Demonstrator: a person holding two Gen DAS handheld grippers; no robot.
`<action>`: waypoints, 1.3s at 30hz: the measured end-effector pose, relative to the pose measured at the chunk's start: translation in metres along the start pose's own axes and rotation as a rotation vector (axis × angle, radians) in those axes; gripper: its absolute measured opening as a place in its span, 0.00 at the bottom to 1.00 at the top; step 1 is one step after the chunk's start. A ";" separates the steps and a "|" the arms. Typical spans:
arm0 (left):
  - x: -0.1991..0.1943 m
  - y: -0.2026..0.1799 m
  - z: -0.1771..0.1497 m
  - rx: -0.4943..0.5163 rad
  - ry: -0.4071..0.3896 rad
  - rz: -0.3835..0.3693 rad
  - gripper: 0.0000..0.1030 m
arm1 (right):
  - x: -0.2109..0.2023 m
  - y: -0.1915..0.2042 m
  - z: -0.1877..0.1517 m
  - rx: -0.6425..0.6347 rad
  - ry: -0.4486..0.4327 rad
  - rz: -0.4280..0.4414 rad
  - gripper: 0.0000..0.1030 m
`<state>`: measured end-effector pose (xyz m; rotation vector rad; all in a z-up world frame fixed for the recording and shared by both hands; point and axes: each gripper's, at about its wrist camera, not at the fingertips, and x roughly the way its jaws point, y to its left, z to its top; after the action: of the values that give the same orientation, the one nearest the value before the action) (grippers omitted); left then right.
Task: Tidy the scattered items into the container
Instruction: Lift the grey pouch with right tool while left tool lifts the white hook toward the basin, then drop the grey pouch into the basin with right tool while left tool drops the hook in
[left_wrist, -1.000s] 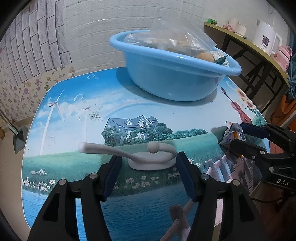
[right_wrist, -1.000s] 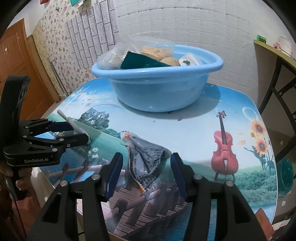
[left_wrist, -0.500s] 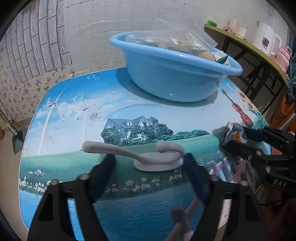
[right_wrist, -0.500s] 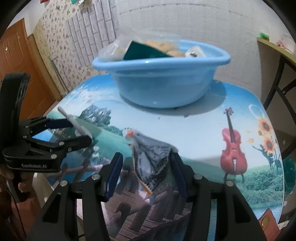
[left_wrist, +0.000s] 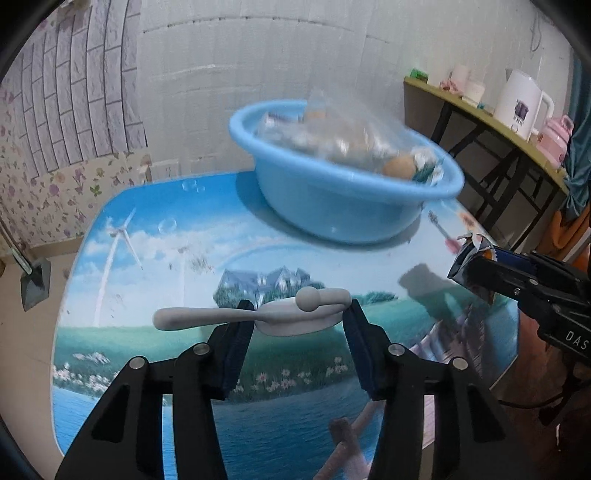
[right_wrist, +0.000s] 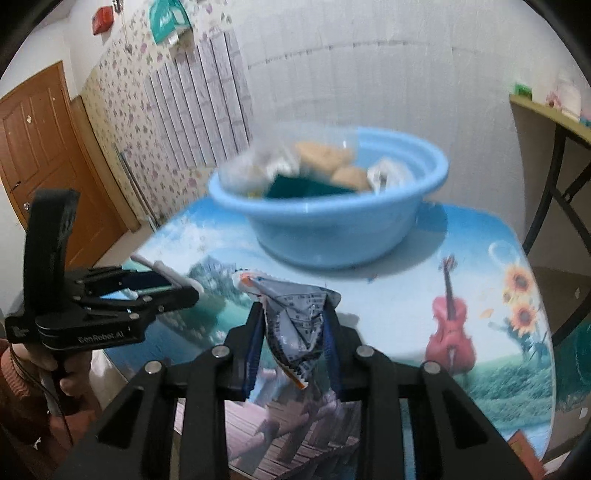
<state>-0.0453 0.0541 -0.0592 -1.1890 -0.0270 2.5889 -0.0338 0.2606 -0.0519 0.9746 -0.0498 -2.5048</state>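
The blue basin (left_wrist: 343, 206) sits at the far side of the picture-printed table (left_wrist: 147, 258), already heaped with a clear bag and other packets. My right gripper (right_wrist: 293, 332) is clenched on a crumpled silver snack wrapper (right_wrist: 295, 325), which looks lifted clear of the tabletop. My left gripper (left_wrist: 297, 332) grasps a grey hook-shaped object with a round base (left_wrist: 291, 319); its pads touch the base on both sides, and its long tail sticks out to the left.

I judge both loads ready to carry to the basin. The risks as I see them: the wrapper is thin and slick, pinched only across its middle, so a quick swing could let it slide out. The grey piece is held near one end, so its tail may pivot or catch the basin rim. The basin is piled high, so anything dropped on top could roll back out. Both grippers heading for one rim could also collide.
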 end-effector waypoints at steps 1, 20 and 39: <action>-0.003 -0.001 0.003 0.001 -0.007 -0.002 0.47 | -0.005 0.001 0.004 -0.008 -0.017 -0.003 0.28; -0.003 -0.030 0.079 0.076 -0.099 -0.034 0.47 | -0.009 -0.008 0.064 -0.023 -0.113 -0.012 0.28; 0.035 -0.037 0.095 0.113 -0.049 -0.013 0.48 | 0.030 -0.032 0.082 0.003 -0.081 0.015 0.28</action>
<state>-0.1281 0.1089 -0.0170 -1.0821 0.0998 2.5701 -0.1195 0.2667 -0.0161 0.8704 -0.0860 -2.5300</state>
